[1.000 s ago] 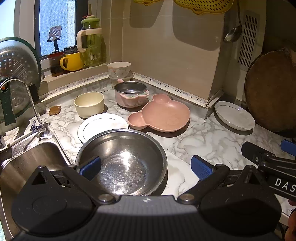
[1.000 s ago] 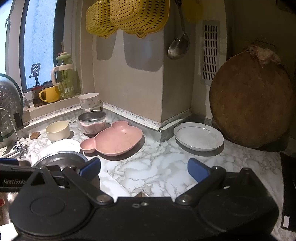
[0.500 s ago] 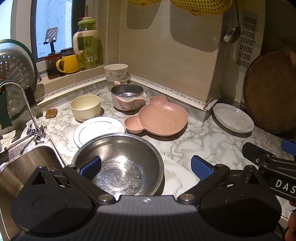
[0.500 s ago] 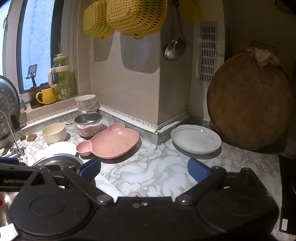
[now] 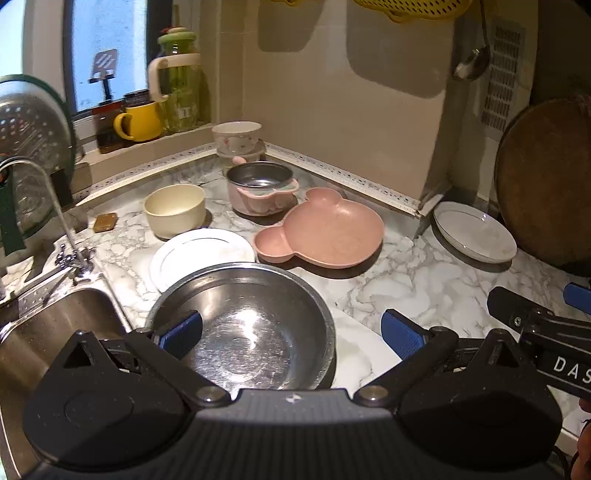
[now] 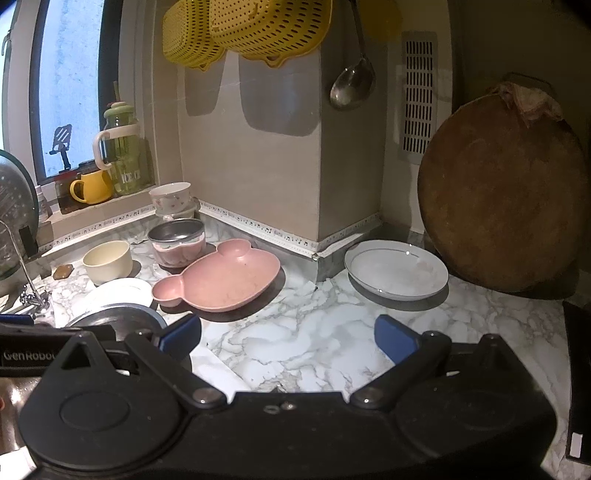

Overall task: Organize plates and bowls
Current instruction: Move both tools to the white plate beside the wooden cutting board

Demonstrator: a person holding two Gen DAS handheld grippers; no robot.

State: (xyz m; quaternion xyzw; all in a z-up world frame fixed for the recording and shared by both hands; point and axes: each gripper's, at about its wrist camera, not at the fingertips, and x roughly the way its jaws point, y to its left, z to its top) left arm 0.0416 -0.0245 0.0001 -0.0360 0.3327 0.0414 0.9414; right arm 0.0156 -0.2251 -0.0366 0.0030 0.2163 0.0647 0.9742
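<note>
A large steel bowl (image 5: 243,325) sits at the counter's front by the sink, overlapping a white flat plate (image 5: 199,251). Behind are a cream bowl (image 5: 173,208), a pink bowl with a steel liner (image 5: 260,192), stacked floral bowls (image 5: 236,138) and a pink bear-shaped plate (image 5: 328,230) (image 6: 225,277). A white deep plate (image 5: 474,230) (image 6: 397,269) lies at the right by the cutting board. My left gripper (image 5: 291,330) is open above the steel bowl's near side. My right gripper (image 6: 288,338) is open and empty over the bare marble.
A sink (image 5: 44,332) and tap (image 5: 48,206) are at the left. A round wooden cutting board (image 6: 498,192) leans on the right wall. Yellow colanders (image 6: 243,29) and a ladle (image 6: 352,81) hang above. A jar and yellow mug (image 5: 140,122) stand on the sill.
Both grippers have drifted slightly left and back, so the dishes sit a little more to the right in view. Nothing was grasped or moved.
</note>
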